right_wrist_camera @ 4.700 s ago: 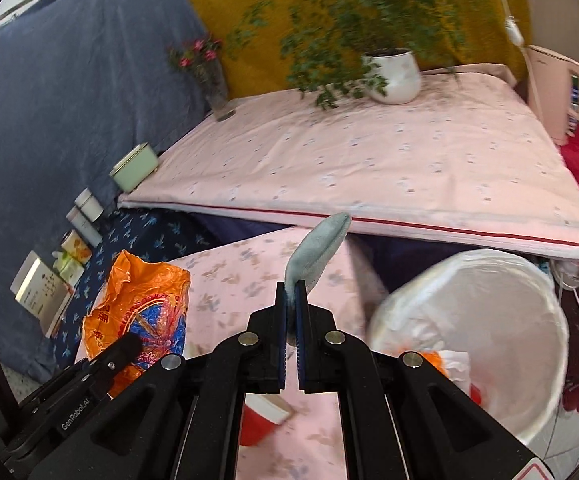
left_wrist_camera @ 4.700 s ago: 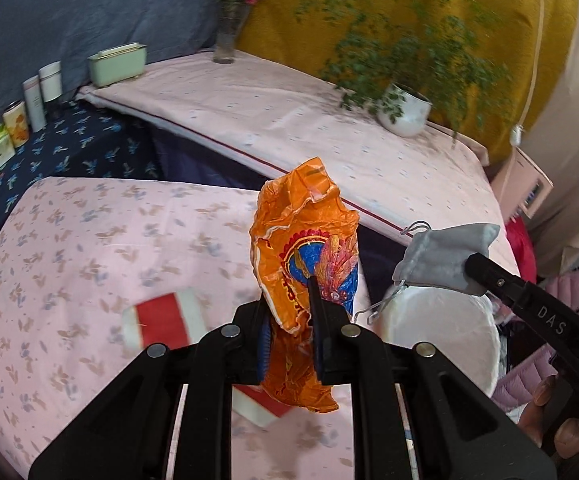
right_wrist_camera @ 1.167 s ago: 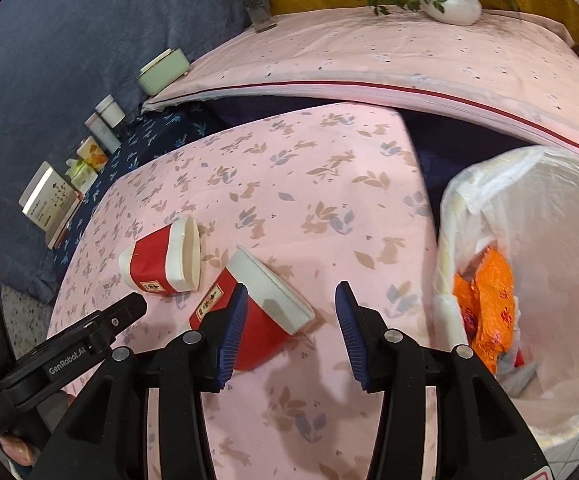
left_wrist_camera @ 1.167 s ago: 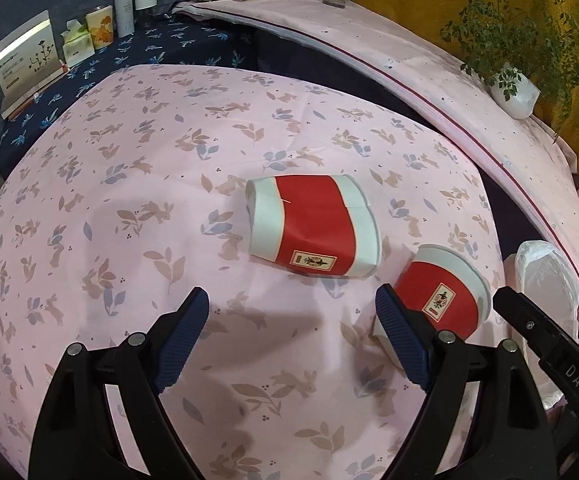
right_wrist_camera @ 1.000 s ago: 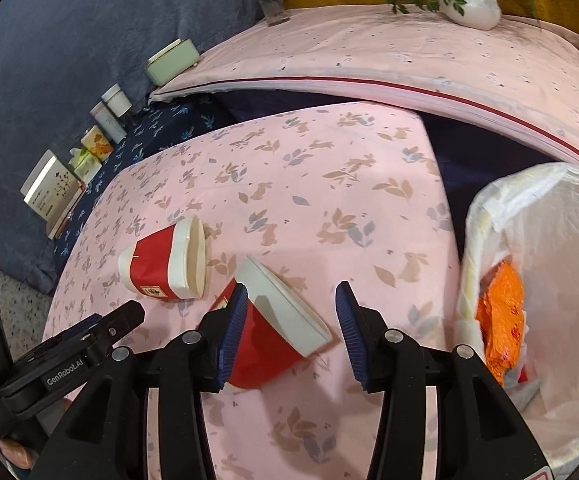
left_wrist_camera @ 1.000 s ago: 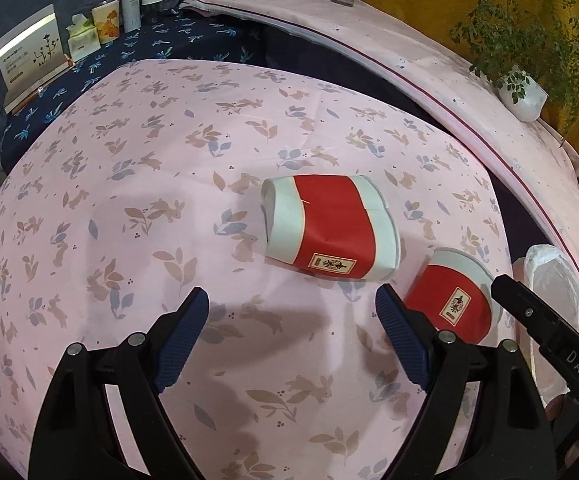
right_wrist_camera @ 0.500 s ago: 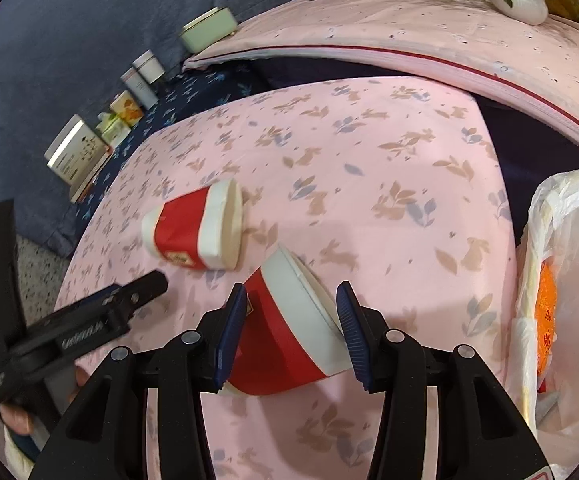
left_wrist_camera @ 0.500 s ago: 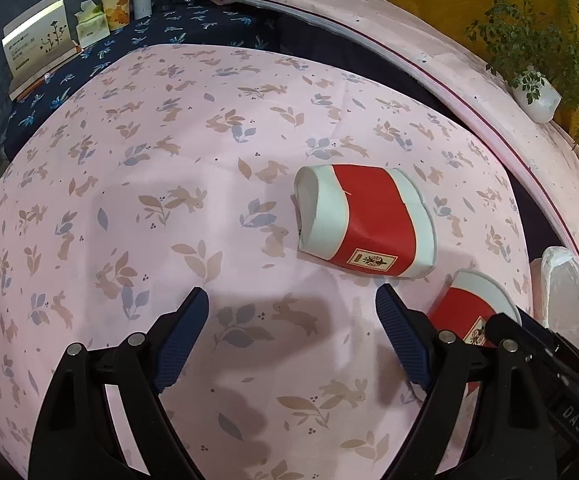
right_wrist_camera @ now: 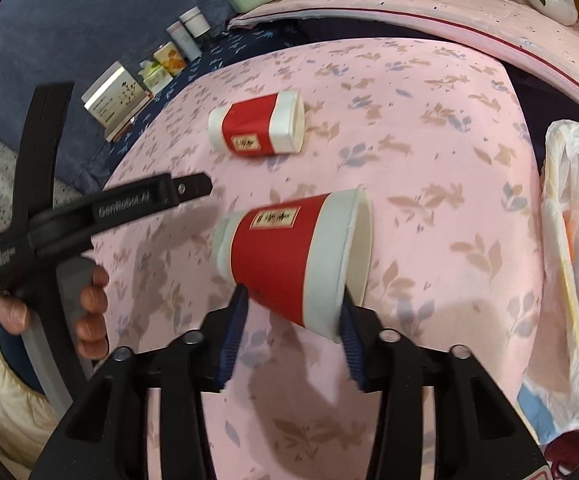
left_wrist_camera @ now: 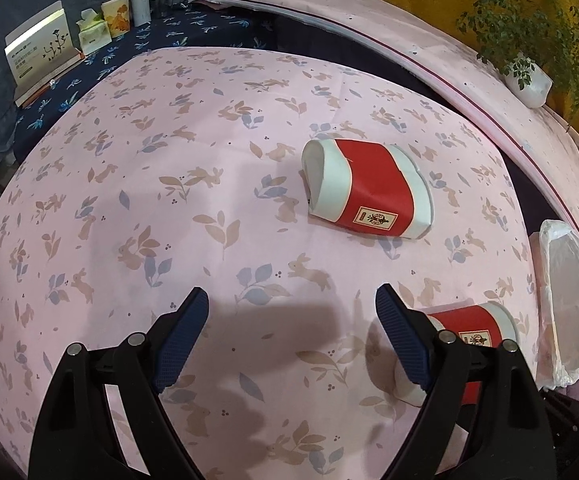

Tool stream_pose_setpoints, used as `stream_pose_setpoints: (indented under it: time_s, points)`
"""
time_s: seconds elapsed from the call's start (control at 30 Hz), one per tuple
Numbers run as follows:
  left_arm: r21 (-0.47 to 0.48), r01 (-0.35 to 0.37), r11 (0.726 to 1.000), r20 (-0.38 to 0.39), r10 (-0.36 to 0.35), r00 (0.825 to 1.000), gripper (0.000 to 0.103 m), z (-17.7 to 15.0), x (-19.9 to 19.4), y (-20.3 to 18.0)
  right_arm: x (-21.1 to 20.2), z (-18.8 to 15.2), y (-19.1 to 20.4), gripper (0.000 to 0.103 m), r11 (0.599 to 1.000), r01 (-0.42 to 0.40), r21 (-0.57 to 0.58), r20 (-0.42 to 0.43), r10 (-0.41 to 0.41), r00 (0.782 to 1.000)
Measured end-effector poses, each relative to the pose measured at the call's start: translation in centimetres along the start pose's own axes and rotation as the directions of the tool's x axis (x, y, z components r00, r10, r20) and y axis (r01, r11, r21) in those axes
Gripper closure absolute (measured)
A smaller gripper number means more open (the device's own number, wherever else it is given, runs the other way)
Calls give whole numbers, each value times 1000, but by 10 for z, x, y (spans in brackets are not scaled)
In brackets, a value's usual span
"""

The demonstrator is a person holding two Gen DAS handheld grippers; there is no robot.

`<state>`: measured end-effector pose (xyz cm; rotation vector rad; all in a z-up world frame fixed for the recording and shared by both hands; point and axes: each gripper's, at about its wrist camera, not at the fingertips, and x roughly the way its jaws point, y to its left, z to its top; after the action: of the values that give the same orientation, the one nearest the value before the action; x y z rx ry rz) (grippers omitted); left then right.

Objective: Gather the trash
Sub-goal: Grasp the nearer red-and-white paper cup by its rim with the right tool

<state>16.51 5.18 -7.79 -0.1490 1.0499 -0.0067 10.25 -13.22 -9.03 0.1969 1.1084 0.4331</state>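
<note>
Two red-and-white paper cups lie on their sides on the pink floral tablecloth [left_wrist_camera: 169, 208]. The far cup [left_wrist_camera: 365, 190] is crushed flat; it also shows in the right wrist view [right_wrist_camera: 259, 128]. The near cup [right_wrist_camera: 293, 260] lies between the open fingers of my right gripper [right_wrist_camera: 291, 330], whose blue pads flank its body. In the left wrist view this near cup [left_wrist_camera: 469, 328] sits behind my right finger. My left gripper [left_wrist_camera: 291, 336] is open and empty above the cloth, short of the crushed cup. The left gripper's side shows in the right wrist view [right_wrist_camera: 129, 204].
A bin lined with a white bag [right_wrist_camera: 569, 240] stands off the table's right edge; it also shows in the left wrist view [left_wrist_camera: 565, 300]. Boxes and jars [left_wrist_camera: 89, 28] line the far left. A raised pink bed [left_wrist_camera: 449, 68] with a potted plant [left_wrist_camera: 529, 80] lies behind.
Both grippers dropped the wrapper and the grey item and opened. The right gripper has closed in around the near cup. The left gripper has slid left and back.
</note>
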Motion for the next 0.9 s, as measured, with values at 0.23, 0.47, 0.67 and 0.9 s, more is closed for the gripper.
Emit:
stream_pose_setpoints:
  time_s: [0.23, 0.47, 0.67, 0.9]
  points:
    - [20, 21, 1000, 8, -21, 1000, 21, 3, -2, -17, -22, -6, 2, 100, 999, 10, 40, 84, -14, 996]
    - [-33, 30, 999, 56, -28, 998, 13, 21, 3, -47, -49, 10, -16, 100, 988, 89, 129, 180, -112, 977]
    - [-72, -67, 995, 74, 72, 995, 13, 32, 27, -72, -52, 24, -33, 100, 979, 86, 185, 214, -126, 969]
    - [-126, -229, 965, 79, 240, 967, 13, 30, 46, -60, -45, 32, -37, 100, 978, 83, 193, 218, -125, 968]
